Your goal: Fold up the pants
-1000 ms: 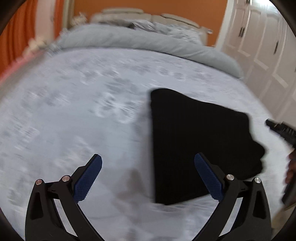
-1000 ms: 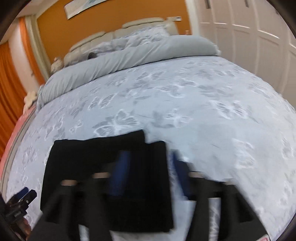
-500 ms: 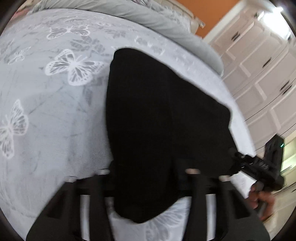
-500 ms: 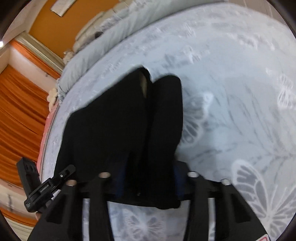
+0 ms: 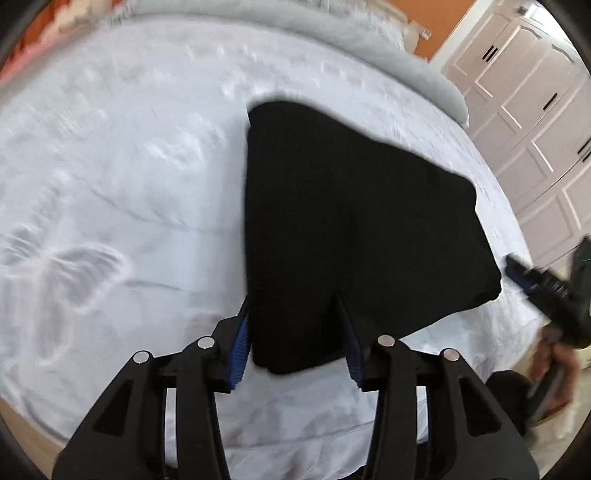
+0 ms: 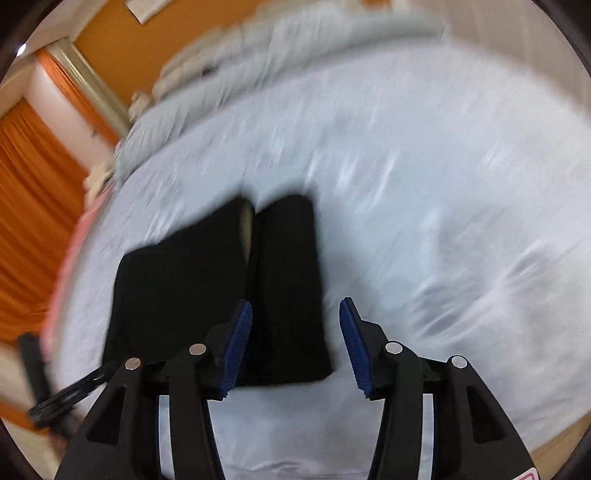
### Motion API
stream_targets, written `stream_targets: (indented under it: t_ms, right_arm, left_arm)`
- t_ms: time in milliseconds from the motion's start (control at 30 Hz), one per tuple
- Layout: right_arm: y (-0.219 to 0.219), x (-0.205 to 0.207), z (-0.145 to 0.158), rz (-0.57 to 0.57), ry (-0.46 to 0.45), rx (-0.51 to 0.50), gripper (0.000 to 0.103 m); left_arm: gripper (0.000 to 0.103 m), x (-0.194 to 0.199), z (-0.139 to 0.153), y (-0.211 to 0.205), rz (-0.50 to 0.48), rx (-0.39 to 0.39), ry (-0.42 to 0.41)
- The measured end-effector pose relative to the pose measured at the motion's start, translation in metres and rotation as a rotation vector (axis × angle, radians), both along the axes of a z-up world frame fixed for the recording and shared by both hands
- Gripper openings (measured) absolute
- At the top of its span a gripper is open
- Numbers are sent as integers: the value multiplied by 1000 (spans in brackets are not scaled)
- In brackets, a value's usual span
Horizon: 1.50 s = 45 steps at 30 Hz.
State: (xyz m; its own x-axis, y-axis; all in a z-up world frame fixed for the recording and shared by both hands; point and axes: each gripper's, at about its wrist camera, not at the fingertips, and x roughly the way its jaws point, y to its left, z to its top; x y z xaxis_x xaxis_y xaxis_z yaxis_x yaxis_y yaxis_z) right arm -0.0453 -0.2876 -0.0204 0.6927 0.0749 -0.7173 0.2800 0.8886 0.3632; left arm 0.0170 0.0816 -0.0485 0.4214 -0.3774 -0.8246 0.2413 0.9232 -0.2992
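Bed bears one pants, two tools.

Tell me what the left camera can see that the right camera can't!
Only the left wrist view shows the white cupboard doors and the right gripper beside the pants.

Only the right wrist view shows the orange curtain, the orange wall and the left gripper, blurred at the picture's edge.

Both show the folded black pants lying on the pale butterfly bedspread, with open blue-padded fingers in front.
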Motion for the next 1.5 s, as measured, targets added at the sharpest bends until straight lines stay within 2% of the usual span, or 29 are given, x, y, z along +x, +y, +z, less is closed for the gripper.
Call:
stream_targets:
  t_ms: [33, 67, 133, 167, 200, 267, 367, 400, 433, 467, 500, 533, 600, 667, 700, 767, 800, 867, 933, 1033, 1067, 1133, 1167, 1233, 1300, 1367, 1400, 1467, 1500]
  right_arm:
    - [2, -1, 8, 8, -14, -26, 52]
    - [7, 2, 17, 45, -35, -31, 52]
    - [17, 22, 22, 110, -57, -17, 52]
    - [21, 30, 20, 126, -51, -24, 52]
    - [27, 44, 14, 143, -33, -33, 53]
    - [33, 75, -3, 161, -7, -29, 56]
    - [36, 120, -31, 157, 35, 21, 57]
    - [34, 127, -37, 157, 49, 28, 52]
    - [39, 133, -40, 180, 42, 19, 39]
    - [45, 135, -36, 215, 32, -4, 23]
    - [48, 132, -29, 216, 10, -22, 23]
    - [48, 128, -17, 216, -31, -31, 17]
    - [46, 101, 19, 194, -169, -53, 16]
    - [43, 88, 29, 146, -205, -127, 16]
    - [39, 95, 18, 130, -152, -145, 19]
    - [35, 123, -31, 154, 83, -161, 21]
    - [37, 127, -45, 164, 124, -171, 21]
    - [41, 109, -13, 137, -12, -223, 21]
    - [39, 89, 12, 86, -146, -176, 21]
    - [60, 79, 30, 137, -221, -188, 21]
    - [69, 87, 23, 178, -189, -204, 21]
    - [68, 115, -24, 198, 34, -209, 16]
    - [59, 124, -48, 202, 102, -168, 16]
    - [50, 115, -31, 160, 53, -119, 9]
    - [52, 97, -5, 98, -43, -145, 17]
    - [61, 89, 2, 161, -85, -51, 16]
    - [70, 87, -2, 188, -76, -33, 16]
    - [93, 92, -24, 190, 32, -155, 16]
    - [95, 94, -36, 181, 79, -209, 11]
  left_arm:
    - [43, -6, 16, -2, 18, 42, -70]
    - [48, -12, 37, -8, 37, 111, -180]
    - [91, -13, 62, -22, 53, 194, -313]
    - [93, -10, 71, -29, 57, 215, -366]
    - [92, -2, 78, -40, 61, 229, -400]
    - [92, 15, 77, -49, 50, 211, -381]
    - [92, 47, 53, -53, 56, 144, -275]
    - [92, 54, 46, -52, 61, 138, -256]
    - [92, 60, 36, -51, 71, 132, -236]
    - [91, 61, 28, -50, 76, 135, -224]
    - [91, 63, 19, -48, 88, 149, -208]
    - [91, 64, 14, -47, 94, 157, -202]
    - [91, 67, 10, -46, 99, 171, -199]
    - [92, 66, 10, -44, 101, 180, -212]
    - [92, 66, 10, -45, 103, 192, -222]
    - [92, 67, 8, -48, 101, 221, -229]
    - [92, 68, 6, -51, 93, 230, -219]
    - [92, 70, 3, -54, 83, 221, -199]
    - [92, 69, 1, -56, 79, 224, -189]
    - [92, 65, 1, -58, 76, 239, -195]
    - [92, 63, 1, -59, 78, 242, -197]
    - [92, 62, -1, -59, 78, 243, -193]
    - [92, 62, -2, -59, 81, 237, -184]
    - [92, 60, -3, -58, 78, 223, -177]
    - [92, 58, -2, -58, 76, 226, -183]
    - [92, 56, -1, -58, 75, 230, -189]
    - [92, 54, 0, -59, 72, 230, -194]
    - [92, 52, 0, -60, 68, 237, -203]
    - [92, 50, 1, -60, 65, 239, -206]
